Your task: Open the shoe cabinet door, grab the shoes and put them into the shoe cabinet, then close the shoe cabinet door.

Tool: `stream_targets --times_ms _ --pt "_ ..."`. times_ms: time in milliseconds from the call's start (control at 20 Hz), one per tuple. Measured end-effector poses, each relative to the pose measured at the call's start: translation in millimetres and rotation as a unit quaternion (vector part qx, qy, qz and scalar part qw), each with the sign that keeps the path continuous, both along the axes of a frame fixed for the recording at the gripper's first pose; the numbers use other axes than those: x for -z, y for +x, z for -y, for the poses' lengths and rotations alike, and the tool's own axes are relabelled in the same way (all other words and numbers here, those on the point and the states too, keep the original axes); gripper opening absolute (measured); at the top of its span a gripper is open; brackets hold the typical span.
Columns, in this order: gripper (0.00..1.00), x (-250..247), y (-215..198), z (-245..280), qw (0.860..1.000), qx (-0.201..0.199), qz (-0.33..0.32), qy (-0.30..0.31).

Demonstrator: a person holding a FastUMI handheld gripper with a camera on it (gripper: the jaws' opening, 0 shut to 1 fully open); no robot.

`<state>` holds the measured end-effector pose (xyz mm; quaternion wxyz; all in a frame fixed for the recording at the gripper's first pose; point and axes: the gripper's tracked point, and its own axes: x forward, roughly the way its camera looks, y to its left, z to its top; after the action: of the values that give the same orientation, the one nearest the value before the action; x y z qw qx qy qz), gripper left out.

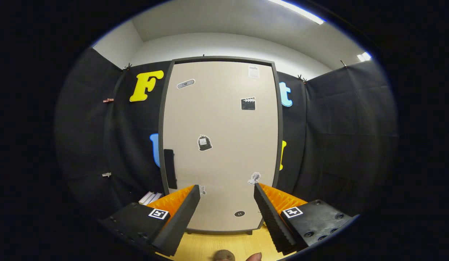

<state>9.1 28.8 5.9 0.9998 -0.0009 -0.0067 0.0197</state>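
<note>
The shoe cabinet [220, 145] stands upright straight ahead, beyond the fingers. Its tall beige door is closed in a dark frame and carries several small stickers. A dark vertical handle [169, 168] sits on the door's left edge, low down. My gripper [227, 188] is open, aimed at the lower part of the door with nothing between its fingers. Part of a brownish rounded thing [224, 256] shows on the floor below the fingers; whether it is a shoe I cannot tell.
Black cloth walls [340, 145] close in on both sides of the cabinet. The wooden floor [224, 243] runs from the cabinet's foot toward me. A few white flat items [150, 198] lean low to the cabinet's left. A fingertip [254, 257] pokes in beside the brownish thing.
</note>
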Motion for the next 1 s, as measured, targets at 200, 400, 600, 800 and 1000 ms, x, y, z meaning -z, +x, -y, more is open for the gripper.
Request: stream_targets --times_ms 200,400,600,800,1000 --pt "0.98 -5 20 -38 0.999 -0.025 0.004 0.023" --pt "0.98 1 54 -80 0.999 -0.044 -0.001 0.032" --pt "0.98 19 93 -116 0.998 -0.053 -0.008 0.028" --pt "0.98 38 130 -140 0.998 -0.049 -0.016 0.02" --pt "0.96 56 162 -151 0.999 -0.043 -0.027 0.018"
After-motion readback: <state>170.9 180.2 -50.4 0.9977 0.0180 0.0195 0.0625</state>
